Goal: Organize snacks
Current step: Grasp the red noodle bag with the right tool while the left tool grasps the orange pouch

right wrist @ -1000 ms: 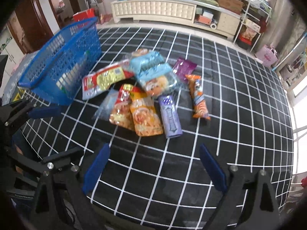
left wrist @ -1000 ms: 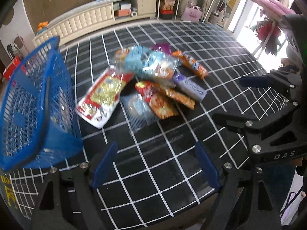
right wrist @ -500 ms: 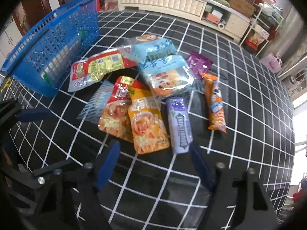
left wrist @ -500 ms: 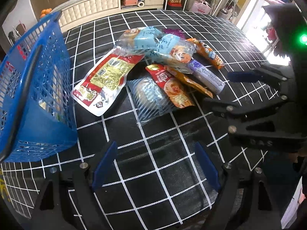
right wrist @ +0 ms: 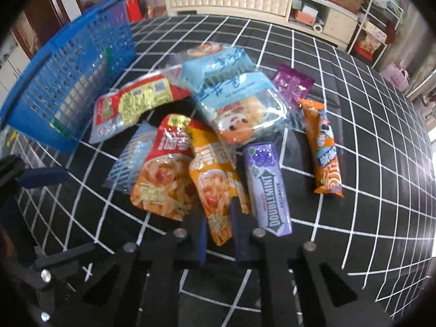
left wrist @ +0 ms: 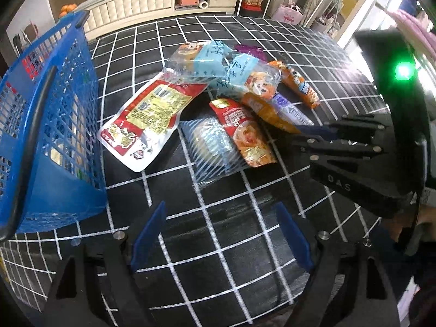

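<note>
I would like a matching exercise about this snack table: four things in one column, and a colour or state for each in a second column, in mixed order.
Things:
1. basket
2. Doublemint pack
3. left gripper
4. right gripper

Colour or state:
A. closing on the yellow-orange packet
B. purple
C. open, nothing between its fingers
D. blue, standing at the left of the snack pile

Pairs: 1-D, 2-B, 3-C, 4-A

Black left gripper [left wrist: 218,239] and right gripper [right wrist: 218,234]: blue pads, silver screws, "DAS" lettering.
</note>
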Demonstrator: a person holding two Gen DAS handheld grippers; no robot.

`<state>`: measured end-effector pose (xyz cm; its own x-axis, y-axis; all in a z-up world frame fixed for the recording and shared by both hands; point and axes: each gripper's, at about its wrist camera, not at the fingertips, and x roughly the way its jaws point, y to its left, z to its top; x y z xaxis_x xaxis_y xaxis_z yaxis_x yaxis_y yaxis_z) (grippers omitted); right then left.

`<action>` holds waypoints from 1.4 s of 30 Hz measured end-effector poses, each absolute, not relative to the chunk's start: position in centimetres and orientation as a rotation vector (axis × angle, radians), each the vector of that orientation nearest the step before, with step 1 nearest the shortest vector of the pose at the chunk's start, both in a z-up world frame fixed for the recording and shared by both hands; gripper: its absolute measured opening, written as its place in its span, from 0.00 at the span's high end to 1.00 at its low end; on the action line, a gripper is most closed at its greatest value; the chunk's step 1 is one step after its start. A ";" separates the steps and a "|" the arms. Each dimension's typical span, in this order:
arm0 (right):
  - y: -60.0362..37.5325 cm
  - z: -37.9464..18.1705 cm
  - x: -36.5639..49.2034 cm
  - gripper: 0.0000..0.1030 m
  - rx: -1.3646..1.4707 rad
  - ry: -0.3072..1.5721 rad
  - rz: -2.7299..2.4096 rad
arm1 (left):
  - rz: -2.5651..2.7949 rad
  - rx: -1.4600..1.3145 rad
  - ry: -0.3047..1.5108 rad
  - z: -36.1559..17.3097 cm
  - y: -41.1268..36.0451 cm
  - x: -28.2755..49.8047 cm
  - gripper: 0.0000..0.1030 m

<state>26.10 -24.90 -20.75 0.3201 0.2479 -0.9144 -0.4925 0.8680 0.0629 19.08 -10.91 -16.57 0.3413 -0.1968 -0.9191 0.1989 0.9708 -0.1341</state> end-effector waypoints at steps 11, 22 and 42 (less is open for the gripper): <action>-29.0 -18.9 25.1 0.94 -0.066 1.167 0.520 | -0.266 -0.148 1.220 -17.2 -11.1 20.8 0.21; -30.4 -19.4 25.6 0.94 -0.005 1.174 0.525 | -0.264 -0.156 1.260 -18.8 -13.0 23.8 0.25; -31.9 -19.7 26.6 0.94 0.059 1.179 0.533 | -0.234 -0.084 1.279 -19.1 -16.0 26.9 0.82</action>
